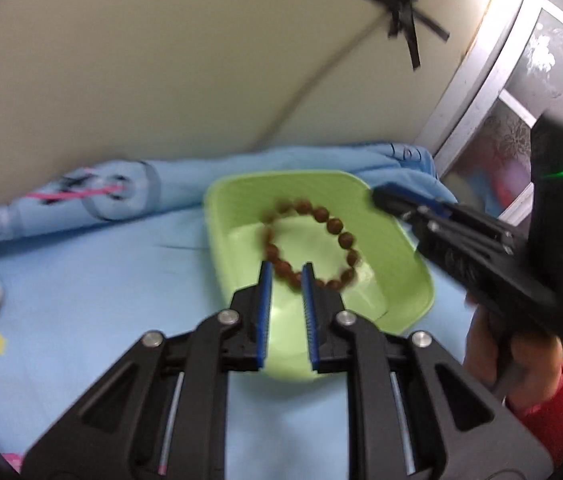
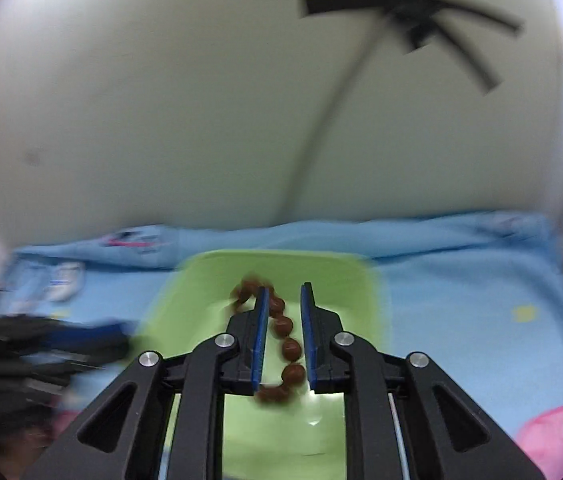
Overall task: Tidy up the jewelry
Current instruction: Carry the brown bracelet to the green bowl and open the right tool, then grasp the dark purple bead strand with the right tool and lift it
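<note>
Left gripper (image 1: 286,270) pointed down at a green tray (image 1: 237,200) that sat on a blue sheet (image 1: 81,280). Its two blue pads stood close, with a small gap between them, and nothing was pinched there. A brown bead bracelet (image 1: 335,225) lay in the tray as a round ring. From the tips of the left gripper, the ring spread out toward 12 and 1 o'clock, and its near beads showed right in the gap between the tips. I could not tell if the pads touched any bead. The right gripper (image 1: 377,196) came in from 3 o'clock in the left view, and its tip was over the tray's rim at about 2 o'clock from the ring, apart from the beads. A hand (image 1: 521,356) with a red sleeve (image 1: 553,412) held it at 4 o'clock. In the right gripper's own view the picture was blurry. Its pads also showed a small gap, and the beads ran through that gap from 11 o'clock down to 6 o'clock, lower down in the tray, not squeezed as far as I could see. The left gripper was a dark blur at 9 o'clock there. Black tape (image 1: 401,12) made a star shape on the pale wall (image 1: 161,60) at 1 o'clock.
</note>
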The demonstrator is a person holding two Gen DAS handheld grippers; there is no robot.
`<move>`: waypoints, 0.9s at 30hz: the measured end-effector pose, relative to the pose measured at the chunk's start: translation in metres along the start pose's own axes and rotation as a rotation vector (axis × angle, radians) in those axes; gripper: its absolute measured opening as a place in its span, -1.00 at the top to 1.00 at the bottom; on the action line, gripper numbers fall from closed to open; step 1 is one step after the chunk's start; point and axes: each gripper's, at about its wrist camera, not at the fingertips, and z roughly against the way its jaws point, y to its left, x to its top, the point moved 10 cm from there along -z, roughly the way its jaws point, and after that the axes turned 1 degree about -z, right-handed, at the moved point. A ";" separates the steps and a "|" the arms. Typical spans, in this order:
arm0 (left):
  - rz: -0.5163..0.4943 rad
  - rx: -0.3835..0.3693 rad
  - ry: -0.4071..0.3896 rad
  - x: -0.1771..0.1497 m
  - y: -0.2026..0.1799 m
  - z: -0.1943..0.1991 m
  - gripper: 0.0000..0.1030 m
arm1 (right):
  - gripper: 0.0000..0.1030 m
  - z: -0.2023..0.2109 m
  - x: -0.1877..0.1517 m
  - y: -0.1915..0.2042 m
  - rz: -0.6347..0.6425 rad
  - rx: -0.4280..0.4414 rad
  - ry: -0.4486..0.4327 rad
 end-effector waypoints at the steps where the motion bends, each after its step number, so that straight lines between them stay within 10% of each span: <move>1: -0.013 0.022 -0.023 -0.005 0.014 0.022 0.72 | 1.00 0.004 0.003 -0.007 -0.003 -0.043 -0.024; 7: 0.007 0.316 -0.089 -0.066 0.116 0.129 0.38 | 0.74 0.093 -0.022 0.045 0.004 0.231 -0.214; 11: 0.095 0.414 -0.065 -0.128 0.167 0.171 0.22 | 0.63 0.088 -0.088 0.111 0.063 0.463 0.049; 18: 0.215 0.290 -0.023 -0.210 0.172 0.189 0.22 | 0.89 0.080 -0.166 0.196 0.191 0.593 0.268; 27: 0.176 0.208 -0.019 -0.219 0.140 0.174 0.22 | 1.00 0.054 -0.188 0.246 0.271 0.632 0.387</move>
